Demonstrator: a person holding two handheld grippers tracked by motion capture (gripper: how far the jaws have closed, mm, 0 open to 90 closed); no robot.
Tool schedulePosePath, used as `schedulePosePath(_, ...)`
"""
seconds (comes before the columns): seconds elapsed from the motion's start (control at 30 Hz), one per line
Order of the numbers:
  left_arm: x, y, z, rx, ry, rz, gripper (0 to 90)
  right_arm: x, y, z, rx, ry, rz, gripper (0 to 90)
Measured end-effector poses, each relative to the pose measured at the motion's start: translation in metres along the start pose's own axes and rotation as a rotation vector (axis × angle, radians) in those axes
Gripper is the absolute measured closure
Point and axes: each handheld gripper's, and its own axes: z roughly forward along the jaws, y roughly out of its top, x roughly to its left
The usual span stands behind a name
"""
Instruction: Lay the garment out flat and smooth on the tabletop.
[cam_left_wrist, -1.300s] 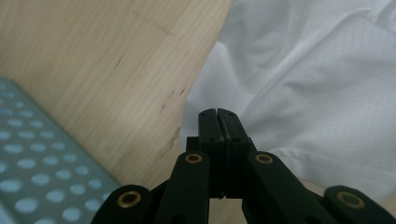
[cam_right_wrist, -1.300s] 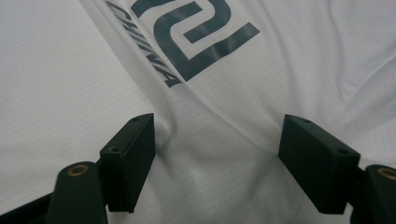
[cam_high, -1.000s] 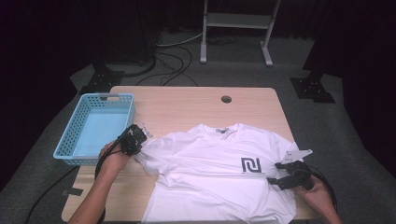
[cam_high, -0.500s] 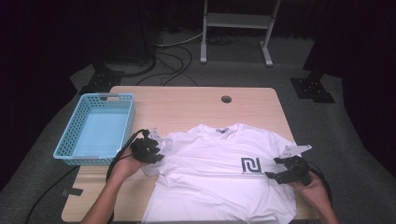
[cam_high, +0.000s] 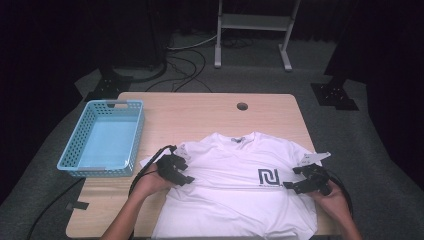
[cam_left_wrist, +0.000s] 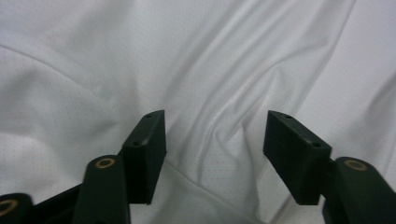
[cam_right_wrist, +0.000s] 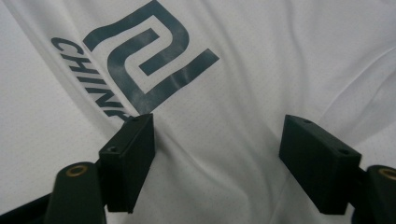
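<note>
A white T-shirt lies flat and face up on the wooden table, collar away from the person, its dark chest logo toward the right side.

Step in hand, as I judge it: spreading or folding the shirt, with both tools now over the body panel after work at the sleeve.

Left gripper: its jaws stand apart. In the left gripper view a raised crease of the fabric runs up between the two fingertips, but the pads do not press on it. The jaws have just been opening, and nothing is pinched between them.

Right gripper: its jaws stand wide apart, hovering low over the cloth. The logo lies just beyond its left fingertip, and bare cloth lies between the pads. Nothing is held.

Next move, in my judgement: each tool needs to settle onto a fold of cloth and close on it. The left already has a ridge lined up between its fingers. The right has only flat fabric there and would need to bunch some up.

Change from a second ago: the left gripper was then at the outer sleeve edge nearest the blue basket. It now sits further in over the chest, and the sleeve lies loose beside it. The right gripper has scarcely shifted.
</note>
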Motion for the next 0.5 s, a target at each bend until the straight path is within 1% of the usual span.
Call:
schedulePosePath(0.03,0.0,-0.001,0.002,0.009,0.008,-0.005,33.7,-0.001,0.0,0.0,-0.001,0.002,0.001,25.5)
schedulePosePath(0.1,0.002,-0.004,0.001,0.001,0.004,-0.016,28.7,-0.002,0.0,0.0,0.003,0.003,-0.011,25.3)
schedulePosePath(0.17,0.004,-0.008,-0.001,0.009,0.015,-0.01,24.2,-0.006,0.0,0.0,0.008,0.008,-0.02,24.6)
schedulePosePath(0.2,0.006,-0.01,-0.001,0.003,0.016,-0.013,23.1,-0.009,0.001,0.0,0.015,0.011,-0.023,24.6)
schedulePosePath(0.23,0.007,-0.011,-0.002,0.006,0.027,-0.018,21.7,-0.012,0.001,0.0,0.02,0.015,-0.03,24.7)
schedulePosePath(0.27,0.01,-0.012,-0.002,0.047,0.067,-0.025,16.9,-0.015,0.002,0.0,0.024,0.022,-0.036,24.6)
schedulePosePath(0.3,0.013,-0.015,-0.003,0.056,0.091,-0.035,11.7,-0.019,0.003,0.0,0.033,0.025,-0.047,23.6)
schedulePosePath(0.33,0.015,-0.018,-0.004,0.029,0.08,-0.054,10.2,-0.023,0.004,0.0,0.046,0.029,-0.047,23.6)
schedulePosePath(0.37,0.018,-0.02,-0.006,0.022,0.08,-0.055,11.9,-0.027,0.006,0.0,0.054,0.034,-0.053,23.5)
schedulePosePath(0.43,0.02,-0.019,-0.005,0.033,0.096,-0.055,12.4,-0.033,0.009,0.002,0.069,0.041,-0.067,22.5)
schedulePosePath(0.47,0.022,-0.018,-0.005,0.037,0.099,-0.056,12.4,-0.035,0.012,0.003,0.078,0.043,-0.067,22.0)
schedulePosePath(0.5,0.024,-0.017,-0.004,0.034,0.106,-0.066,12.4,-0.038,0.015,0.005,0.086,0.042,-0.074,21.4)
